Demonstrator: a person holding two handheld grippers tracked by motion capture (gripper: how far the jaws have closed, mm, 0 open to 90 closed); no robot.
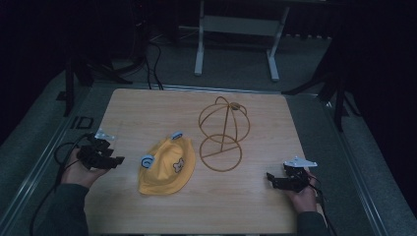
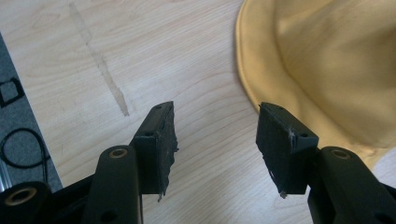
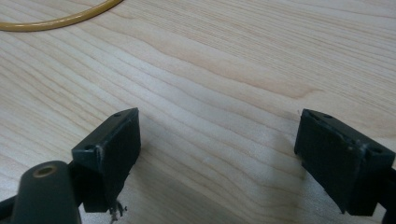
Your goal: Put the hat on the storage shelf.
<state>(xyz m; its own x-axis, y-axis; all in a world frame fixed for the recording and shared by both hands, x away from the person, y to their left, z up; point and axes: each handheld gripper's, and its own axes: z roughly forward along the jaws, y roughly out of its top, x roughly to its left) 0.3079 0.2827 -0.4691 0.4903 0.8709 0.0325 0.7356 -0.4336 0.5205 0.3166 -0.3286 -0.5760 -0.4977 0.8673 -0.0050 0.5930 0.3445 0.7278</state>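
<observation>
Here the yellow hat (image 1: 165,167) lies just right of the empty, parted left claw (image 1: 114,160).

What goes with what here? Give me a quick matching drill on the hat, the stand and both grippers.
Things:
1. hat
2. wire stand
3. left gripper
4. right gripper

Descriptions:
A. open, over bare wood near the table's right edge
B. yellow, lying flat at mid-table
C. upright, domed top on a ring base
D. open, just left of the hat's brim

Pairs: 1-B, 2-C, 3-D, 4-A
</observation>
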